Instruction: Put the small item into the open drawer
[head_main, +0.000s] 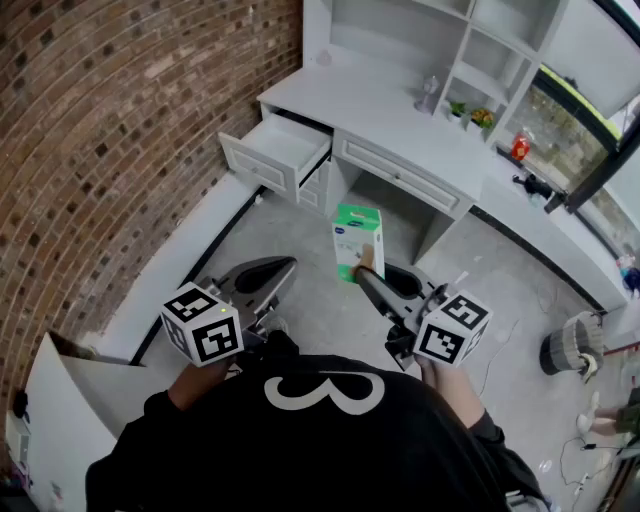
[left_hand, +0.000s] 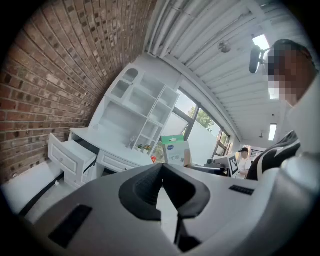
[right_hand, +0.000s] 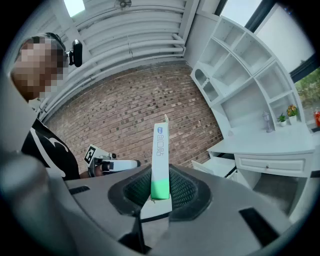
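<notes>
Standing upright in the right gripper, the green-and-white carton is clamped by its green lower end, both pads pressed flat against its narrow faces. It hangs in the air in front of the person, well apart from the open drawer, which juts out of the white desk up ahead and to the left. To me this looks like the carry, with the drop yet to come. The next move calls for a reach forward and leftward, then a lowering past the drawer's front panel, and since the carton looks tall for that tray it may want tipping on its side. The left gripper hangs low with its jaws together on nothing. Room is tight on the drawer's left, where the brick wall runs close, and the desk top overhangs the drawer's back, but the floor between person and desk gives free passage
</notes>
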